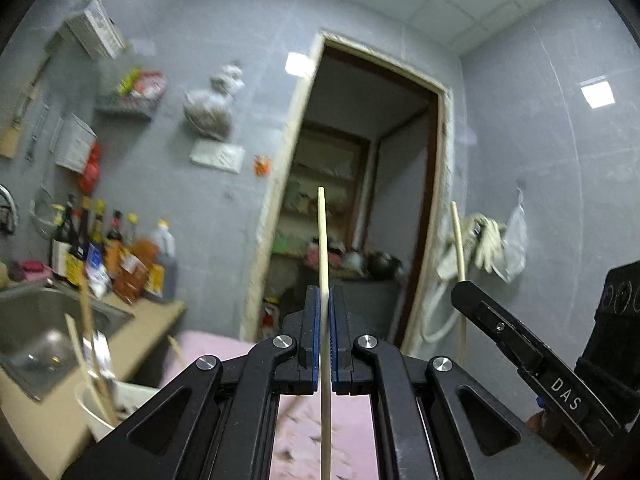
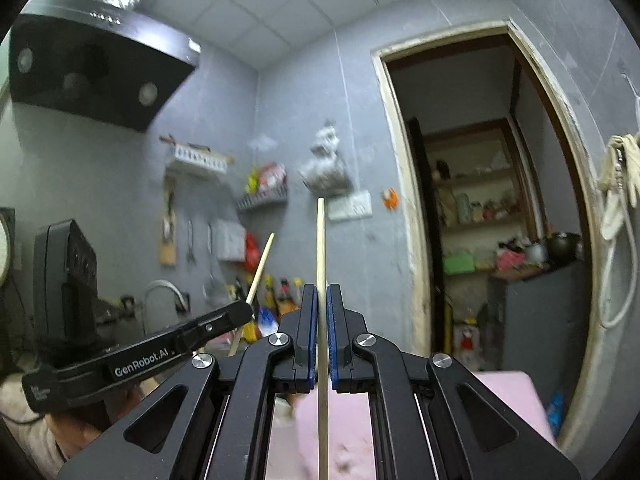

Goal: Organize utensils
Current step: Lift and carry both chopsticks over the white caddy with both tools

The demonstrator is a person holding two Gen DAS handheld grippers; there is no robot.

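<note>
Clamped upright between the closed pads of the left gripper (image 1: 325, 300), a pale chopstick (image 1: 322, 248) poking far past the tips; likewise a second chopstick (image 2: 321, 256) in the right gripper (image 2: 321, 300), raised above the pink cloth (image 1: 208, 350).

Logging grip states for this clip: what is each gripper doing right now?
Left gripper: shut on a chopstick.
Right gripper: shut on another chopstick.

Open air ahead toward the doorway (image 1: 360, 184), bottles (image 1: 116, 256) crowding the counter's left, sink (image 1: 48, 320) beside them
</note>
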